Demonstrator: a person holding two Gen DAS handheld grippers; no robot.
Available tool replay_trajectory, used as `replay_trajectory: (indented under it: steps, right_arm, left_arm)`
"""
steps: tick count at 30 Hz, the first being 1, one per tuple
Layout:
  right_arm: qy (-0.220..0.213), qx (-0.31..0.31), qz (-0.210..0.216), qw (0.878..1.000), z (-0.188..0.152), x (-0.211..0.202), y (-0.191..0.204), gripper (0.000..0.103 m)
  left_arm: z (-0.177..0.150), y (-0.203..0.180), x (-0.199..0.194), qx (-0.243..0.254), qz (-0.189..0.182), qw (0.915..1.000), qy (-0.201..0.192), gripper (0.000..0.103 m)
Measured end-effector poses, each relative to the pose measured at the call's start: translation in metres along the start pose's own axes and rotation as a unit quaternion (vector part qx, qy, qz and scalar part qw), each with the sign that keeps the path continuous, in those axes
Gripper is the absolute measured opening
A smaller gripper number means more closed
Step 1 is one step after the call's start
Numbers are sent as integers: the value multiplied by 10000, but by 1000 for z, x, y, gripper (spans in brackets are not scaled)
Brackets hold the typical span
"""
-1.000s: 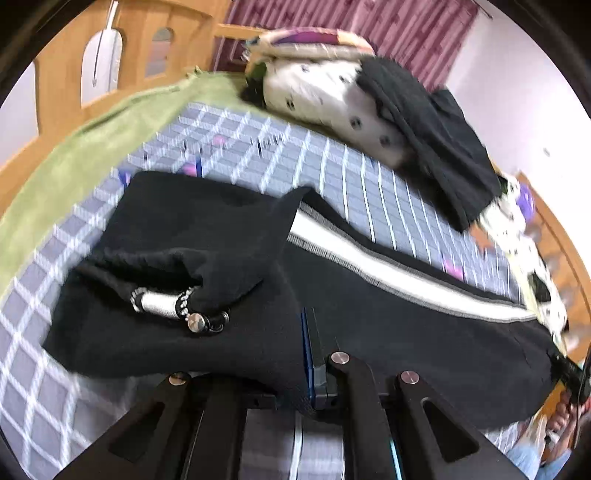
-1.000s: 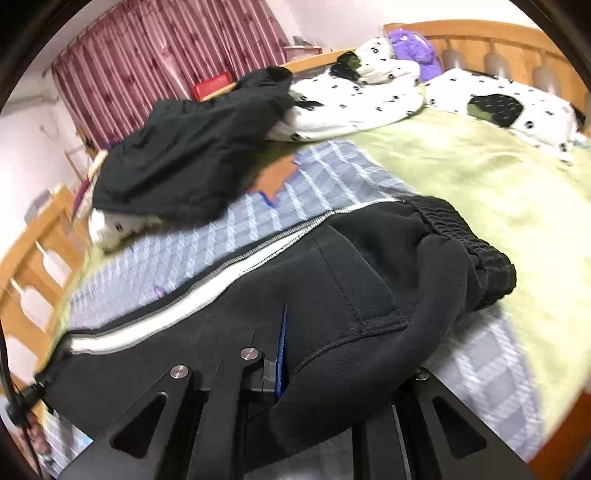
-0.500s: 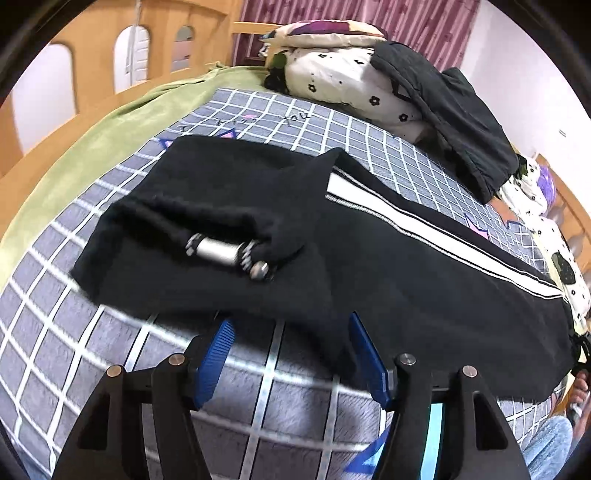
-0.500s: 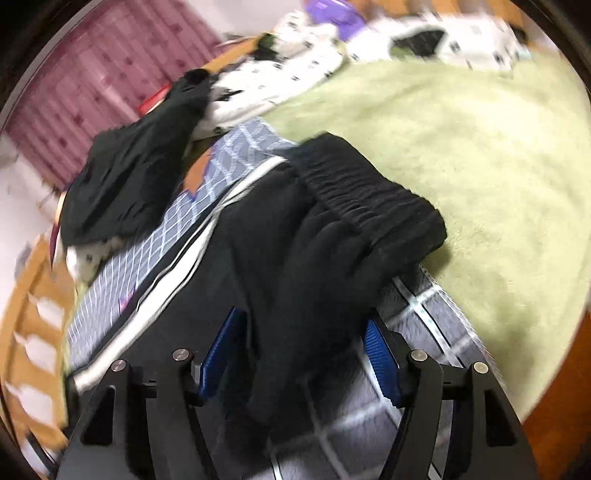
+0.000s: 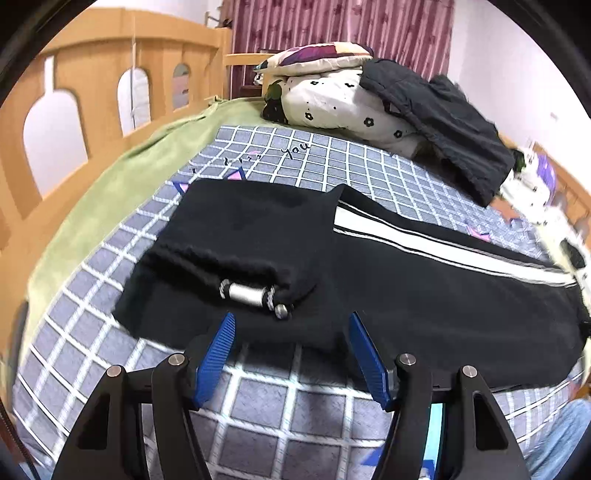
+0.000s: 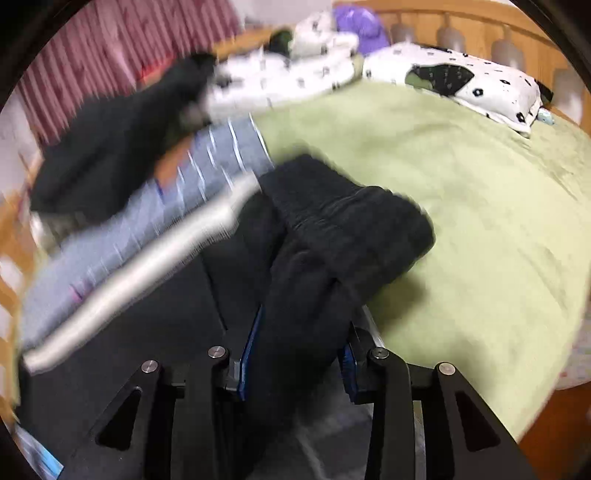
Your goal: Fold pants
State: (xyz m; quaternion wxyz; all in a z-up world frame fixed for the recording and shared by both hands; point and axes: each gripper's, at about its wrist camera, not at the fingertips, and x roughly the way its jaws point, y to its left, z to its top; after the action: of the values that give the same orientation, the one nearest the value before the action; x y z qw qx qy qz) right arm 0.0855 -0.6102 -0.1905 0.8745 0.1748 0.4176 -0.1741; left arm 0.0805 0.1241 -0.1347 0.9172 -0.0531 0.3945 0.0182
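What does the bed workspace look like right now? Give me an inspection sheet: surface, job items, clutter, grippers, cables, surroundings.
Surface: grey-blue checked quilt over a green fleece blanket on a wooden bed.
Job's things: black track pants with a white side stripe lying lengthwise; cuff end folded over, silver cord toggle exposed.
Clutter: dark jacket draped on white flower-print bedding; patterned pillow at the headboard.
Grippers: left gripper open, just short of the pants' near edge; right gripper closing, waistband fabric between its pads.
Cables: nothing seen.
Surroundings: wooden bed rail, maroon curtains, white walls.
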Motion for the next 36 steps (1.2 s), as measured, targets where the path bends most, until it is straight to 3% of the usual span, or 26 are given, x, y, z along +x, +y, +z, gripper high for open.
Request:
replay_trajectory:
  steps: [5,6,8,12,16,19,20,21,23,26,29,32,36]
  right_arm:
    - [-297,-326,-470,9979,-25,-50,5,40]
    - [-361,-351,-502,9975,-24,-60,3,40]
    - [-580,-487,-522,9958,-20,-85,22,42]
    - [-845,-646,-194,9941,-8,-104,84,47]
    - [-824,-928,284,9919,-2,-85,168,49]
    - [-557,-1166,595,9898,-11,-62,230,49]
    - [-454,-1243,668,9889,-13,-54,248,49]
    - [-337,-1338,736,9877,-15,-45,267,49]
    - [-168,-1576,845,9837,-21,-35,302,49]
    - [-158,-1953,956,9760,-28,-22,348,49]
    - [-202,-2057,1165,9714,-39,-9,376,49]
    - [-102,-2040,1317,9700,-54,3,377,49]
    - [-54,-2036,1298,9704,-63,18,368,49]
  left_arm:
    - [13,-3,27,317,405,9985,200,61]
    - [16,-4,36,418,465,9976,281,41]
    - [24,-3,44,506,476,9972,273,17]
    - [64,17,46,161,548,9982,-169,16]
    - [112,38,61,29,630,9966,-526,16]
    - [129,52,83,-14,524,9978,-395,19]
    - [129,55,89,-17,472,9984,-305,29]
    - [128,61,95,-48,454,9988,-195,50]
    - [121,75,96,-198,545,9981,-204,72]
    - [118,91,97,-213,519,9982,-199,73]
    - [119,107,112,-586,88,9982,100,73]
    - [117,116,128,-811,35,9959,395,72]
    - [108,112,119,-816,-54,9960,371,72]
